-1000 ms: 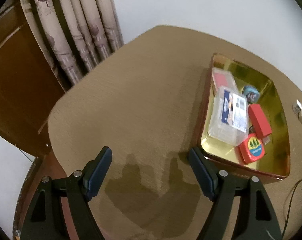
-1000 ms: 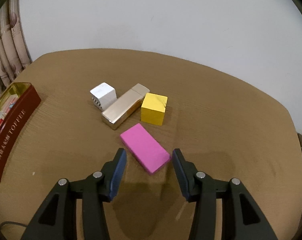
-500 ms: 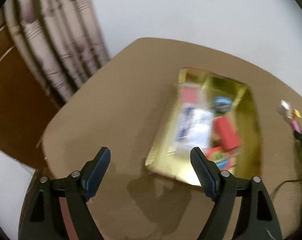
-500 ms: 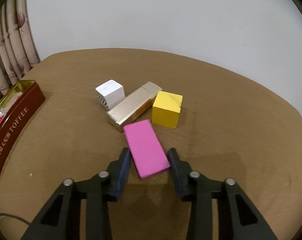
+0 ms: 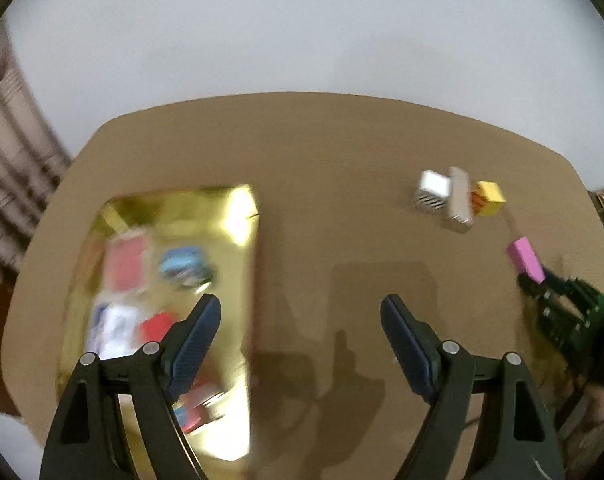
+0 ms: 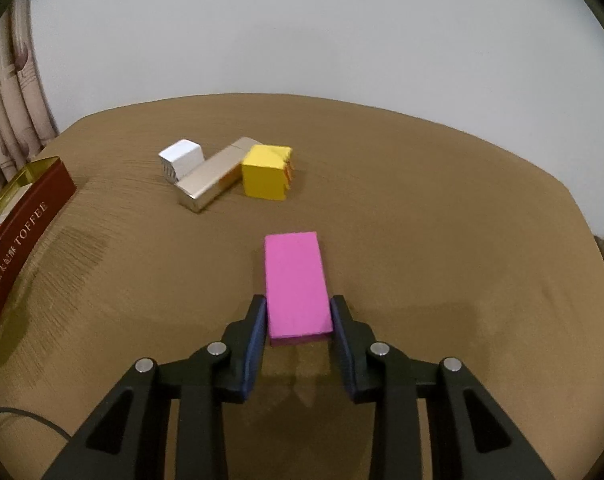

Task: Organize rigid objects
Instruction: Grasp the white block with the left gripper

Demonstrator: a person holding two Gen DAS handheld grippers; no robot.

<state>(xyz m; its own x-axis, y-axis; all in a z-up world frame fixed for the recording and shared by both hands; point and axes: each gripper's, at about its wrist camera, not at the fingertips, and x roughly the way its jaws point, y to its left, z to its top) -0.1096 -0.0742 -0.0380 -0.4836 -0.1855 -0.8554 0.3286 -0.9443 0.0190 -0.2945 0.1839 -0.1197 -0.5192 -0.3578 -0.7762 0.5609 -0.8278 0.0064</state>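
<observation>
**Kid:** What do you have in your right gripper point(image 6: 298, 322)?

**Me:** A flat pink block point(image 6: 296, 284). Its near end sits between my two blue pads point(image 6: 257, 326). My jaws are closing on it now, and both pads look like they press its sides. The block lies on the brown table point(image 6: 441, 220), with only its near end in my grip.

**Kid:** And your left gripper point(image 5: 300, 344)?

**Me:** That one is wide open with nothing in it. It hangs over the table, right by the gold tin tray point(image 5: 244, 248) with the dark red outside.

**Kid:** What is in the tray?

**Me:** A few things are in there already. I see red ones, a blue round one and a white one, but that picture is blurry, so I cannot name them well.

**Kid:** So are you done?

**Me:** No. I think I am about halfway. The pink block has to go into the tray. Farther back, three more things wait on the table: a white cube with stripes on one side point(image 6: 180, 158), a long shiny silver box point(image 6: 210, 178) and a yellow cube point(image 6: 264, 176). The silver box lies between the two cubes and seems to touch both.

**Kid:** What comes next?

**Me:** I guess I lift the pink block and carry it to the tray. Then the other three.
</observation>
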